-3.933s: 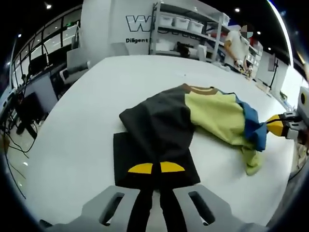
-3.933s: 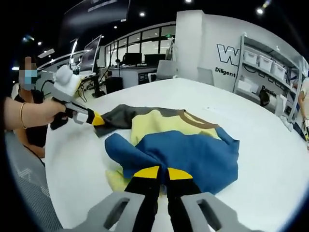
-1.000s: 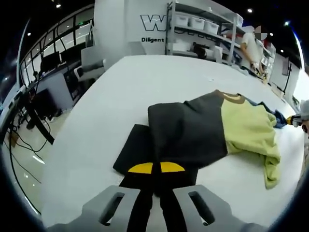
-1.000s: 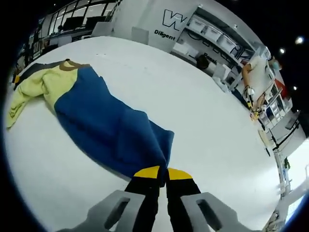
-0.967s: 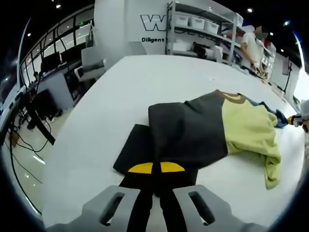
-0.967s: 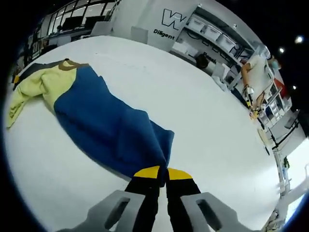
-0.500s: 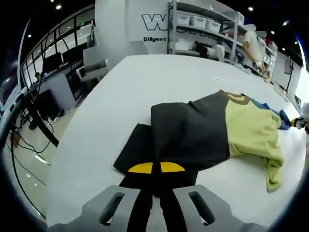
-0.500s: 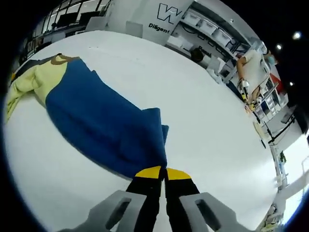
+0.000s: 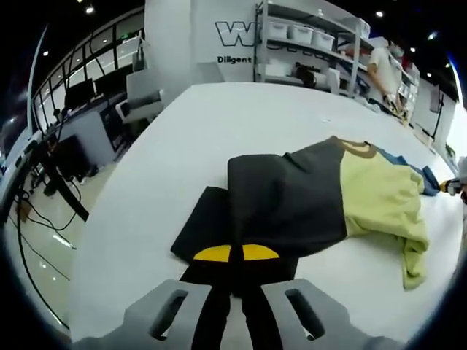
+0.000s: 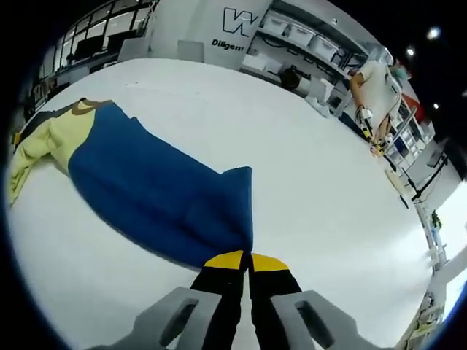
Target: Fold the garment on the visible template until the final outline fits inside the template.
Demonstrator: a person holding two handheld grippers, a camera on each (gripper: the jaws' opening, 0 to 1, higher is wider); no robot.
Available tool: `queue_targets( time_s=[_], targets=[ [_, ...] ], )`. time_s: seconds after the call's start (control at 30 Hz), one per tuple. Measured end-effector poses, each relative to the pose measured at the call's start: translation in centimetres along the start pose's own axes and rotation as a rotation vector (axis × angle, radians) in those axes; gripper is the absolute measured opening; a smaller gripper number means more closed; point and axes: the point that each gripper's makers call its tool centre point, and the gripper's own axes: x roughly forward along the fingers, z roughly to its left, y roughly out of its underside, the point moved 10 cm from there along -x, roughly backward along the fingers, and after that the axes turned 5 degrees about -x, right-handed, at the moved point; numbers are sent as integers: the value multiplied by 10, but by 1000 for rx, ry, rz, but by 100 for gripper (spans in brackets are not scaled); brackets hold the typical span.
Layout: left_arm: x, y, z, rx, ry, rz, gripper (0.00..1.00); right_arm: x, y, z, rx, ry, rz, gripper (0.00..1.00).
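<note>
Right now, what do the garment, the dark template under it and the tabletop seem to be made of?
Garment: soft knit cloth, likely cotton jersey; matte, it drapes and creases, with a ribbed-looking tan collar.
Template: thin flat sheet, matte black; felt, card or fabric, unclear.
Tabletop: hard, smooth white surface, laminate or painted board perhaps; it has a faint sheen.

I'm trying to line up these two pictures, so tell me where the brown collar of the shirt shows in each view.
Left gripper view: the brown collar sits right of centre, at the far edge of the shirt, where grey meets yellow.
Right gripper view: the collar lies far left, at the shirt's upper end, between yellow and blue.
Shared landmark: the wall sign with a big W.
</note>
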Motion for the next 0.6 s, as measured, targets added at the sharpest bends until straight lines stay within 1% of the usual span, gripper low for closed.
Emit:
queue_targets(
  time_s=[0.07, 0.1, 0.17, 0.2, 0.23, 0.3, 0.37, 0.43, 0.47, 0.57, 0.6],
  targets=[
    [0, 0, -1, 7, 0, 0, 1, 0, 0, 1, 14, -13, -5, 0],
    [-1, 0, -1, 8, 1, 2, 3, 0, 0, 1, 17, -15, -8, 0],
    [-4, -1, -2, -4, 5, 4, 12, -4, -3, 4, 63, -52, -61, 0],
    [-5, -1, -5, 4, 7, -5, 21, -5, -5, 6, 74, -59, -88, 7],
    [-6, -1, -6, 16, 5, -10, 28, -7, -6, 7, 82, -63, -103, 13],
    [-7, -2, -10, 34, 3, -7, 37, -10, -9, 12, 92, -86, -130, 24],
    [-10, -3, -16, 73, 17, -11, 39, -14, -13, 19, 86, -118, -158, 29],
    [-12, -3, -21, 87, 32, -12, 45, -18, -19, 29, 87, -154, -190, 37],
    [-13, -4, -23, 89, 31, -14, 47, -19, -20, 32, 87, -158, -200, 43],
    [-16, -4, -28, 98, 25, -16, 55, -24, -25, 42, 76, -178, -209, 51],
    [-17, -5, -31, 90, 33, -19, 59, -25, -28, 46, 71, -188, -219, 53]
  ],
)
